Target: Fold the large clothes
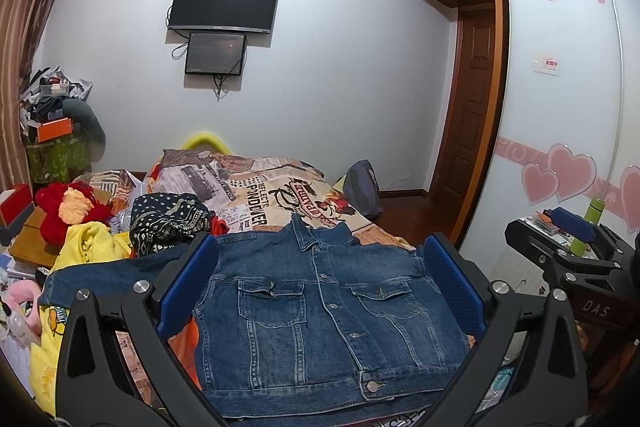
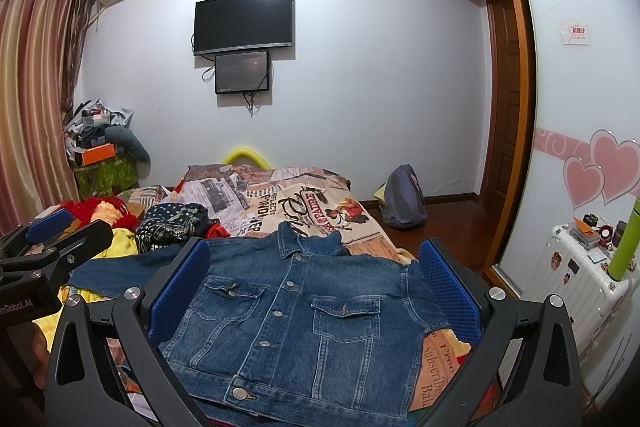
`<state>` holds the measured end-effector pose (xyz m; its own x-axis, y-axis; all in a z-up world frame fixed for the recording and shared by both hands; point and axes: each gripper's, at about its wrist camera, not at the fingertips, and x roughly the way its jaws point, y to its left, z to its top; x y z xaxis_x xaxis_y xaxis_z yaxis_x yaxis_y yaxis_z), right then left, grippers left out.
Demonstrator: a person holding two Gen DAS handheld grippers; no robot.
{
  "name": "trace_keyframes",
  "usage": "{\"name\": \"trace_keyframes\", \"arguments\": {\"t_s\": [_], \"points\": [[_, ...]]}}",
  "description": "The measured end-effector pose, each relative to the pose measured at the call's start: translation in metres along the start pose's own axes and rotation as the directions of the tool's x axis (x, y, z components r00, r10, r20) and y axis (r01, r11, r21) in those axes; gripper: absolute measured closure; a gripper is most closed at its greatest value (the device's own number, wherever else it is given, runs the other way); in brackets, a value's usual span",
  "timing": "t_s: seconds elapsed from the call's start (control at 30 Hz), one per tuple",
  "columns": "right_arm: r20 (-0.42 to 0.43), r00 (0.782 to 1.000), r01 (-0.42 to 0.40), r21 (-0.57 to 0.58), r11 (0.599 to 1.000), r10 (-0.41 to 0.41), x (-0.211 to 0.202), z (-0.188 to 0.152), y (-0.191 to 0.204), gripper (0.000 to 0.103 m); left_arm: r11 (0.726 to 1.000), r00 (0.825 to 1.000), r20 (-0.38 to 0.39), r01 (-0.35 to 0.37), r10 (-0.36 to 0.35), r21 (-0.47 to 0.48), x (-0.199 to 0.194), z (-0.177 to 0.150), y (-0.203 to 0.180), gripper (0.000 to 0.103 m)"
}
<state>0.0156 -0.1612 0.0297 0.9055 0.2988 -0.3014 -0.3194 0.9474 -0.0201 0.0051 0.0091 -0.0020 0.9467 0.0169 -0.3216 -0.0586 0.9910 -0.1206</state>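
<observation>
The denim jacket lies flat, front up, on the near end of the bed. Left tool and right tool are both spread wide, holding nothing. One sleeve sticks out left; I think it gets folded in next.

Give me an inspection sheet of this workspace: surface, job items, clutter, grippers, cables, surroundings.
Surface: bed with printed cover.
Job's things: denim jacket lies front up, buttoned, one sleeve out to the left, the other not visible.
Clutter: yellow garment, patterned cloth, red plush beside the jacket.
Grippers: left hand-held gripper open, holding nothing; right hand-held gripper open, holding nothing.
Cables: wires hang under the TV.
Surroundings: wardrobe, suitcase, backpack, curtain.
</observation>
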Motion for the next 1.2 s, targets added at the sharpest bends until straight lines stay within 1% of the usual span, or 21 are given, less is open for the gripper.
{"name": "trace_keyframes", "arguments": {"t_s": [0.07, 0.2, 0.3, 0.33, 0.4, 0.47, 0.5, 0.57, 0.63, 0.7, 0.73, 0.77, 0.8, 0.87, 0.93, 1.0, 1.07, 1.1, 1.13, 1.17, 1.2], "points": [[-0.004, 1.000, -0.001, 0.000, 1.000, 0.001, 0.001, 0.000, 0.000, 0.000, 1.000, 1.000, -0.002, -0.002, 0.002, -0.008, 0.001, -0.001, 0.001, 0.000], [-0.016, 1.000, -0.001, -0.003, 1.000, 0.001, 0.005, 0.001, 0.002, 0.000, 1.000, 1.000, -0.030, -0.009, 0.008, -0.020, 0.005, -0.001, 0.004, 0.000], [-0.031, 1.000, -0.002, -0.004, 1.000, 0.002, 0.012, 0.005, 0.001, 0.000, 0.999, 0.999, -0.042, -0.030, 0.029, -0.020, 0.009, 0.000, 0.009, 0.000], [-0.036, 0.999, -0.003, -0.005, 1.000, 0.003, 0.015, 0.005, 0.002, 0.000, 0.999, 0.999, -0.023, -0.037, 0.036, -0.015, 0.010, 0.000, 0.012, 0.000], [-0.045, 0.999, -0.004, -0.008, 1.000, 0.004, 0.020, 0.006, 0.002, 0.000, 0.999, 0.999, -0.011, -0.039, 0.039, -0.031, 0.013, 0.001, 0.021, 0.000], [-0.050, 0.999, -0.004, -0.013, 1.000, 0.003, 0.025, 0.007, 0.004, 0.000, 0.998, 0.999, -0.016, -0.050, 0.050, -0.030, 0.016, 0.004, 0.031, 0.000], [-0.051, 0.999, -0.004, -0.014, 1.000, 0.003, 0.028, 0.008, 0.004, 0.000, 0.998, 0.998, -0.023, -0.066, 0.065, -0.015, 0.017, 0.006, 0.035, 0.000], [-0.058, 0.998, -0.008, -0.019, 1.000, 0.007, 0.036, 0.010, 0.004, 0.000, 0.995, 0.996, -0.001, -0.087, 0.087, -0.040, 0.020, 0.007, 0.047, 0.000], [-0.065, 0.998, -0.008, -0.023, 1.000, 0.007, 0.046, 0.011, 0.005, 0.000, 0.990, 0.991, 0.026, -0.131, 0.132, -0.044, 0.022, 0.009, 0.063, 0.000], [-0.078, 0.997, -0.006, -0.026, 1.000, 0.004, 0.057, 0.012, 0.004, 0.000, 0.985, 0.985, 0.032, -0.167, 0.169, -0.049, 0.026, 0.009, 0.079, 0.000], [-0.086, 0.996, -0.005, -0.027, 1.000, 0.002, 0.063, 0.012, 0.004, 0.000, 0.982, 0.983, 0.039, -0.177, 0.180, -0.069, 0.029, 0.008, 0.088, 0.000], [-0.095, 0.995, -0.002, -0.029, 1.000, -0.001, 0.070, 0.013, 0.004, 0.000, 0.976, 0.977, 0.041, -0.206, 0.209, -0.076, 0.031, 0.007, 0.099, 0.000], [-0.103, 0.995, 0.000, -0.029, 1.000, -0.003, 0.076, 0.012, 0.004, 0.000, 0.970, 0.972, 0.055, -0.221, 0.228, -0.103, 0.035, 0.004, 0.111, 0.000], [-0.119, 0.993, 0.003, -0.033, 0.999, -0.007, 0.089, 0.011, 0.005, 0.000, 0.954, 0.955, 0.070, -0.281, 0.289, -0.105, 0.038, 0.003, 0.134, 0.000], [-0.142, 0.990, 0.003, -0.032, 0.999, -0.008, 0.104, 0.009, 0.004, 0.000, 0.935, 0.937, 0.052, -0.340, 0.347, -0.103, 0.045, -0.002, 0.159, 0.000], [-0.168, 0.986, 0.001, -0.033, 0.999, -0.007, 0.117, 0.006, 0.004, 0.000, 0.919, 0.923, 0.005, -0.382, 0.384, -0.101, 0.055, -0.007, 0.186, 0.000], [-0.181, 0.983, -0.006, -0.036, 0.999, -0.001, 0.132, 0.001, 0.004, 0.000, 0.904, 0.911, -0.076, -0.412, 0.405, -0.116, 0.065, -0.016, 0.215, 0.000], [-0.181, 0.983, -0.011, -0.038, 0.999, 0.004, 0.137, -0.002, 0.005, 0.000, 0.899, 0.910, -0.125, -0.411, 0.395, -0.151, 0.073, -0.025, 0.237, 0.000], [-0.188, 0.982, -0.017, -0.037, 0.999, 0.009, 0.143, -0.006, 0.005, 0.000, 0.896, 0.913, -0.153, -0.403, 0.379, -0.185, 0.080, -0.033, 0.252, 0.000], [-0.206, 0.978, -0.020, -0.035, 0.999, 0.013, 0.151, -0.007, 0.005, 0.000, 0.891, 0.910, -0.198, -0.402, 0.364, -0.210, 0.082, -0.041, 0.266, 0.000], [-0.228, 0.974, -0.024, -0.032, 0.999, 0.016, 0.157, -0.010, 0.005, 0.000, 0.879, 0.906, -0.246, -0.402, 0.344, -0.254, 0.090, -0.053, 0.289, 0.000]]}}
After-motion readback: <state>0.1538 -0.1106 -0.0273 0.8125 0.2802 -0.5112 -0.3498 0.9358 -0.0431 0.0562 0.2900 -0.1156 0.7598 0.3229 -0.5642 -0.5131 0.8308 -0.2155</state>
